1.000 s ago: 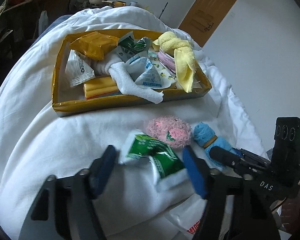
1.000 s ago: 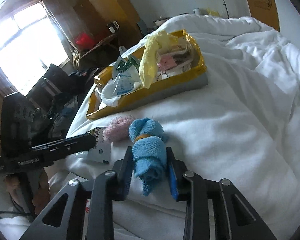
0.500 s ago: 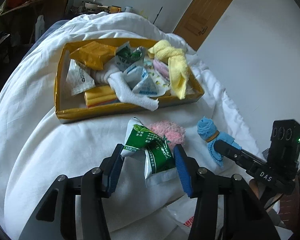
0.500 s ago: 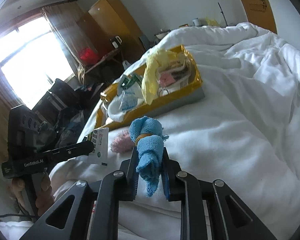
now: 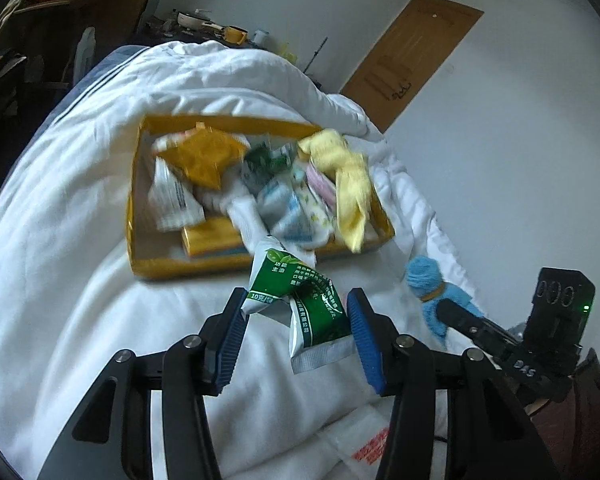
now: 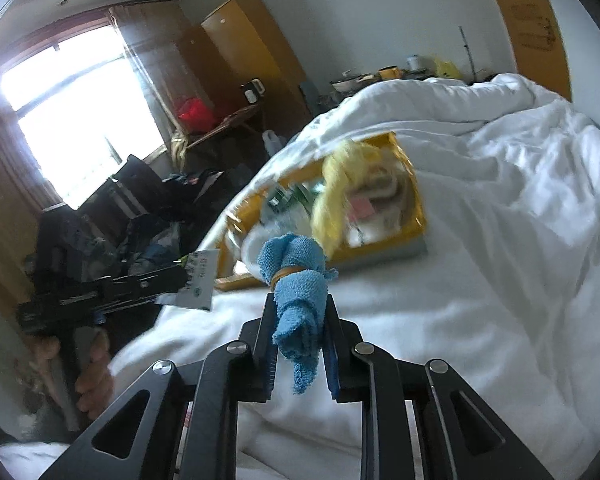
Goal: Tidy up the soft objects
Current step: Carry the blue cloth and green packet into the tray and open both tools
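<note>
A white duvet covers the bed, and on it sits a yellow tray crowded with soft goods. From left to right inside it lie a white sachet, an orange packet lying partly over it, a white rolled towel, a small green packet, pale printed pouches, and a yellow cloth draped over the right rim. The tray's contents are blurred, so finer detail cannot be told. A brown door stands in the wall behind, and a cluttered shelf with a yellow mug runs beyond the bed's far end.

The left gripper is closed on a green and white pouch. The pouch is crumpled and bent, printed with leaves and white characters, and has a silvery crimped edge at its lower end. It hangs above the duvet just in front of the tray's near wall.

To the right, the right gripper clamps narrowly on a blue towel roll. The roll is terry cloth bound by a tan band, with a bunched head above the band and a loose corner hanging below the fingers. It is lifted clear of the bedding, near the tray's right corner.
</note>
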A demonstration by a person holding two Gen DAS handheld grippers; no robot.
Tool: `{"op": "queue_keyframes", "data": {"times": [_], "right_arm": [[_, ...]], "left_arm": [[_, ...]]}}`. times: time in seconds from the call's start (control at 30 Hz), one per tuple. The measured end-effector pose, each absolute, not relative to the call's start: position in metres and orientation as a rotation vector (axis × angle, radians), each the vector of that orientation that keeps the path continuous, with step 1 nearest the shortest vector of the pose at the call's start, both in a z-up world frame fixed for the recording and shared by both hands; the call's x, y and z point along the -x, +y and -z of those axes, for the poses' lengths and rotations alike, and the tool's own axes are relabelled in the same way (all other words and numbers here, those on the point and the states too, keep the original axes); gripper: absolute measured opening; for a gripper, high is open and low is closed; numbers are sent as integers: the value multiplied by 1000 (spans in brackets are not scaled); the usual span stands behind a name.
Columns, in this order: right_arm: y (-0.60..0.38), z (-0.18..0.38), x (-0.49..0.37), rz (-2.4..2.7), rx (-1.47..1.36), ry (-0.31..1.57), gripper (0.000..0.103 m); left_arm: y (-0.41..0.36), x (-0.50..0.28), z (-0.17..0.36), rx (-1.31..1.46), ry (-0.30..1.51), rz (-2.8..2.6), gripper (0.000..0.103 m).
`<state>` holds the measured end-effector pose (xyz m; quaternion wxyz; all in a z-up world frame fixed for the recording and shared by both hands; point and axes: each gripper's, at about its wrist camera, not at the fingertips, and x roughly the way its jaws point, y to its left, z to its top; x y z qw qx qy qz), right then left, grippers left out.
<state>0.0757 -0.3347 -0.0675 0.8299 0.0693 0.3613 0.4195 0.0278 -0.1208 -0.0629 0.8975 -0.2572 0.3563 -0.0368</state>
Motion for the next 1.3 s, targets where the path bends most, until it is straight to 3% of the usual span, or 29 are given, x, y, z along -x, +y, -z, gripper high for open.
{"op": "queue_keyframes", "data": {"times": [0.17, 0.33, 0.6, 1.13, 1.3], "right_arm": [[-294, 36, -111, -884, -110, 843, 21], [-241, 38, -146, -846, -104, 894, 20], [-208, 76, -173, -760, -79, 985, 20], [-216, 94, -192, -686, -86, 1004, 21], [-209, 95, -191, -678, -67, 999, 23]], "left_arm": [[-103, -62, 36, 565, 759, 92, 50], [-82, -84, 28, 598, 711, 67, 50], [-55, -89, 73, 743, 738, 64, 50], [-69, -105, 109, 588, 817, -25, 50], [-61, -103, 113, 628, 803, -36, 57]]}}
